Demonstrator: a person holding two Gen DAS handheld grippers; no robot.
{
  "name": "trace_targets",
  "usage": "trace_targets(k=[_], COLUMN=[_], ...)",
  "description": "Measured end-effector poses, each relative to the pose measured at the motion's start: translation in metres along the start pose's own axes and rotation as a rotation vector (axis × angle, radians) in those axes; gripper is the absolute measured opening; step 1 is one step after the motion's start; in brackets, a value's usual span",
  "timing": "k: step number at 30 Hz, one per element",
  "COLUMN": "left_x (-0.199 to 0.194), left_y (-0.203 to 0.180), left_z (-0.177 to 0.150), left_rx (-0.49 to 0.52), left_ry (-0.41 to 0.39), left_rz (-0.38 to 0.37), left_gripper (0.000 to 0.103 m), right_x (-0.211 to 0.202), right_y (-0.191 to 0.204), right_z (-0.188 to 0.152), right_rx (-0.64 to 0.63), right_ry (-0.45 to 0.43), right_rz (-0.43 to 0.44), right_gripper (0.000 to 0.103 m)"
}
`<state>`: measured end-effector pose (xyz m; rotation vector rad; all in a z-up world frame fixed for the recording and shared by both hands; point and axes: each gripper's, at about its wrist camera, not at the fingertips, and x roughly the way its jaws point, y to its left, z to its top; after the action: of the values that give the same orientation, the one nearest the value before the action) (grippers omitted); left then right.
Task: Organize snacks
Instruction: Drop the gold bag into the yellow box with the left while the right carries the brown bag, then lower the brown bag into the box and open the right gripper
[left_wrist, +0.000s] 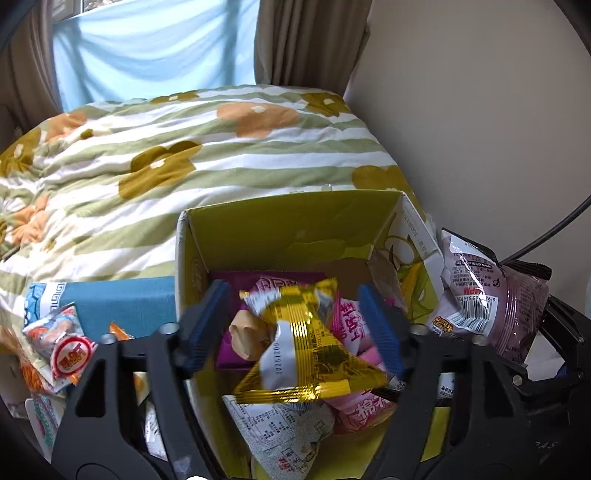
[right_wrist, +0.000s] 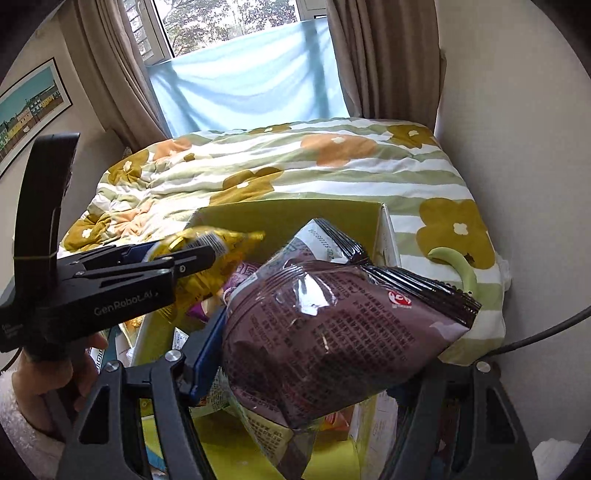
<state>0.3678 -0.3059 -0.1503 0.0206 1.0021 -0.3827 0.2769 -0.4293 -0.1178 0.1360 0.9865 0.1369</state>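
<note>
An open yellow-green cardboard box (left_wrist: 288, 225) stands at the bed's foot and holds several snack packets. My left gripper (left_wrist: 295, 332) hangs over the box with its fingers wide apart; a gold foil packet (left_wrist: 310, 354) lies between them, and I cannot tell whether they touch it. In the right wrist view the left gripper (right_wrist: 199, 254) sits at the gold packet (right_wrist: 218, 243) above the box (right_wrist: 295, 218). My right gripper (right_wrist: 306, 354) is shut on a large purple snack bag (right_wrist: 325, 332), held just right of the box. That bag also shows in the left wrist view (left_wrist: 491, 295).
A blue box (left_wrist: 118, 306) and loose small snack packets (left_wrist: 59, 350) lie left of the cardboard box. The bed with a floral striped quilt (left_wrist: 207, 155) stretches behind. A wall (left_wrist: 480, 129) is at the right, and curtains and a window (right_wrist: 236, 22) at the back.
</note>
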Motion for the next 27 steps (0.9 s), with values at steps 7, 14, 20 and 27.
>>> trace_targets(k=[7, 14, 20, 27], left_x=[-0.024, -0.039, -0.038, -0.036], left_y=[0.018, 0.049, 0.064, 0.067], left_z=[-0.014, -0.027, -0.027, -0.029], left_rx=[0.026, -0.027, -0.036, -0.015], left_ry=[-0.014, -0.017, -0.016, -0.01], left_rz=[-0.01, -0.01, 0.013, 0.035], left_gripper=[0.102, 0.102, 0.102, 0.102], right_x=[0.003, 0.002, 0.03, 0.049], right_y=[-0.004, -0.001, 0.003, -0.007], right_z=[0.008, 0.03, 0.05, 0.05], right_rx=[0.016, 0.036, 0.069, 0.186], right_ry=[0.014, -0.004, 0.0, -0.022], right_rz=[-0.02, -0.006, 0.01, 0.026], right_gripper=[0.068, 0.068, 0.07, 0.102])
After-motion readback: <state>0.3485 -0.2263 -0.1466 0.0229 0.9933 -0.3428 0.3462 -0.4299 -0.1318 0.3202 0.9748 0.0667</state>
